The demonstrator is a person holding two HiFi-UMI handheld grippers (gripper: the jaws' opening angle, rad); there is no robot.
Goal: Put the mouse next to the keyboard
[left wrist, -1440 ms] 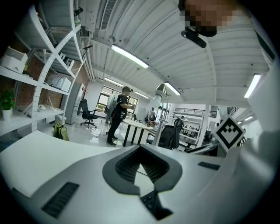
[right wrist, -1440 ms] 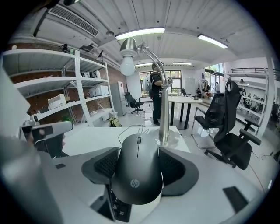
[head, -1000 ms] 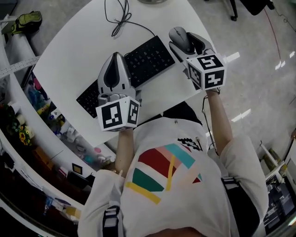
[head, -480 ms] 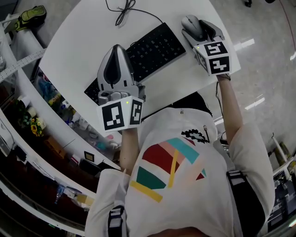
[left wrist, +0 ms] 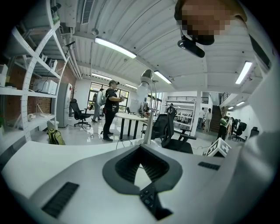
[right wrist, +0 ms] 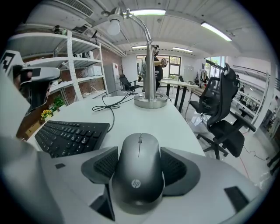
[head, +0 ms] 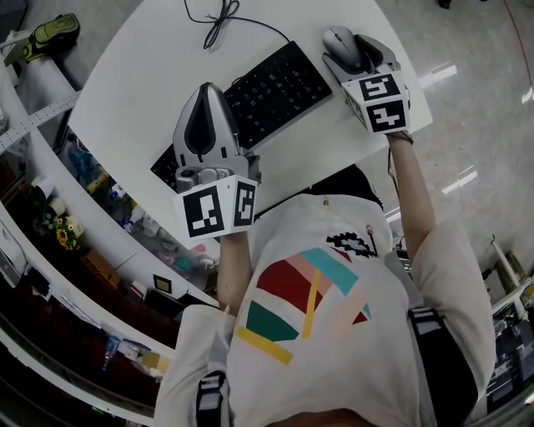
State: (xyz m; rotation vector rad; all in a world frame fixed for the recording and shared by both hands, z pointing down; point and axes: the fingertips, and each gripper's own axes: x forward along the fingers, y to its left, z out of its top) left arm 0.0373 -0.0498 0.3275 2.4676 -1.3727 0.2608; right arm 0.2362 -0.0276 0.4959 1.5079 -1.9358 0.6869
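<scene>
A dark grey mouse (head: 337,39) (right wrist: 139,183) sits between the jaws of my right gripper (head: 349,48) (right wrist: 139,154). Both ribbed pads lie against its sides, so the gripper is shut on it. It is just past the right end of the black keyboard (head: 269,93) (right wrist: 70,135), over the white table (head: 138,75) near its right edge. I cannot tell whether the mouse rests on the table or hangs just above it. My left gripper (head: 209,90) (left wrist: 141,147) hovers over the keyboard's left half, its jaw tips together and holding nothing.
The keyboard's black cable (head: 219,25) loops at the back of the table. A lamp with a round metal base (right wrist: 150,100) stands farther back. A black office chair (right wrist: 223,118) is off the table's right side. Cluttered shelves (head: 58,200) run along the left.
The head view has shifted a little. The right gripper still holds the mouse by the keyboard's right end, and the left gripper stays over the keyboard.
</scene>
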